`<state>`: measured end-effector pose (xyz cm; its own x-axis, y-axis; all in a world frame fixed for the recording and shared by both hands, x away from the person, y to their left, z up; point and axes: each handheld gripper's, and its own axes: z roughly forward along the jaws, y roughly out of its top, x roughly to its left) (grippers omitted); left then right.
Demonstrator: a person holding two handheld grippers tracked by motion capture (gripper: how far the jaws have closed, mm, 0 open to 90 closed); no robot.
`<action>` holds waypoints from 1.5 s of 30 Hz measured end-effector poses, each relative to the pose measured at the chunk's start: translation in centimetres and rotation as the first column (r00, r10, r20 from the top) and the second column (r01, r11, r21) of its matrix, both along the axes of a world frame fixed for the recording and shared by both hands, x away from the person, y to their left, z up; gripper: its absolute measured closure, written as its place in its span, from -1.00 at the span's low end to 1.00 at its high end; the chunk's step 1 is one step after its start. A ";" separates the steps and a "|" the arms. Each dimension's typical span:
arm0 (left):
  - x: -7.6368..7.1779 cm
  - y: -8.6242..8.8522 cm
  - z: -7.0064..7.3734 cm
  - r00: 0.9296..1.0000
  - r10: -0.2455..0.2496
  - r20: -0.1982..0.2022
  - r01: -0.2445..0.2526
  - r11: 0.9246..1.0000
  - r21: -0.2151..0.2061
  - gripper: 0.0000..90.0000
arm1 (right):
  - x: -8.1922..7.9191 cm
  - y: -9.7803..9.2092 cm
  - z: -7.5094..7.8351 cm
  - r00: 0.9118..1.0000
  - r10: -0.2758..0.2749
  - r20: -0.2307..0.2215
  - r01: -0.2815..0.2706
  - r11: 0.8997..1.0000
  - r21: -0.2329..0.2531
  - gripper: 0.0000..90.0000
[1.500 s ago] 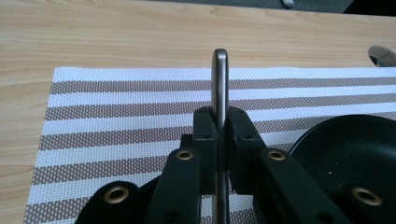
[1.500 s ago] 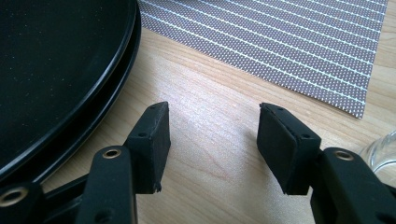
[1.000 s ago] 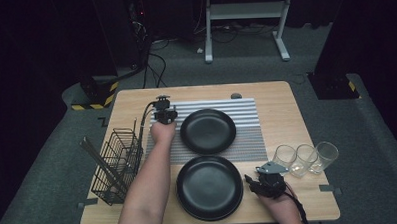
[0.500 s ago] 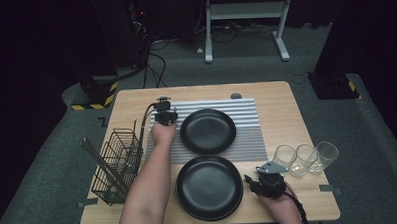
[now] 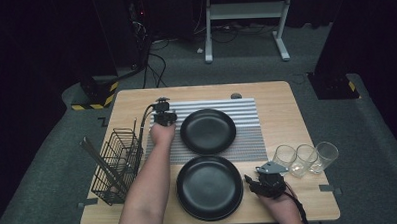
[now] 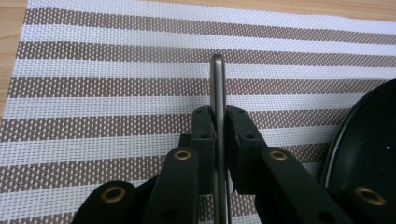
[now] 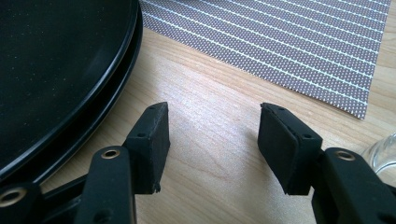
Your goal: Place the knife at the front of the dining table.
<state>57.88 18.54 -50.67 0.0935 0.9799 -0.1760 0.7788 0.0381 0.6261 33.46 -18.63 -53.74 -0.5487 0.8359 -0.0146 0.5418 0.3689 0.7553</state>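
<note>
My left gripper [image 5: 162, 113] [image 6: 218, 122] is shut on a thin grey metal utensil handle [image 6: 218, 81], seen edge-on and held low over the striped placemat [image 6: 93, 93] [image 5: 247, 138]. It sits just left of the far black plate [image 5: 207, 130] [image 6: 366, 140]. Which utensil it is cannot be told. My right gripper [image 5: 252, 182] [image 7: 212, 135] stands open over bare wood, with nothing between its jaws. It is right of the near black plate [image 5: 209, 187] [image 7: 56, 60], which looks like two plates stacked.
A black wire basket [image 5: 115, 162] stands at the table's left edge. Three clear glasses [image 5: 303, 158] line up at the right, the nearest one [image 7: 385, 149] beside my right gripper. A corner of the placemat [image 7: 289, 46] lies ahead of it.
</note>
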 end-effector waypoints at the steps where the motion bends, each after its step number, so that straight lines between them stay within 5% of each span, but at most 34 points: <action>1: -0.1 0.1 0.1 1.000 0.003 0.007 -0.003 1.000 0.005 0.75 | 0.0 0.0 0.0 1.000 0.001 0.000 -0.001 1.000 0.000 -0.03; 13: -1.4 -0.3 1.3 0.998 -0.013 0.062 0.007 0.997 0.082 0.32 | 0.0 0.0 0.0 1.000 0.003 0.001 -0.003 1.000 -0.003 -0.03; 16: -1.8 -0.9 1.4 0.996 -0.042 0.073 0.032 0.990 0.136 0.30 | 0.0 0.0 0.0 1.000 0.004 0.001 -0.004 1.000 -0.002 -0.03; 23: -2.9 -1.5 1.5 0.994 -0.072 0.079 0.058 0.985 0.165 0.23 | 0.0 0.0 0.0 1.000 0.004 0.001 -0.004 1.000 -0.002 -0.03; 45: -7.9 -2.3 2.7 0.981 -0.099 0.166 0.081 0.990 0.115 0.41 | 0.0 0.0 0.0 1.000 0.004 0.000 -0.004 1.000 -0.003 -0.03</action>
<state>50.00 16.22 -47.97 0.2017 0.9784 -0.0442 0.6575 -0.1019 0.7465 33.43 -18.59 -53.74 -0.5524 0.8334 -0.0170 0.5398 0.3732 0.7545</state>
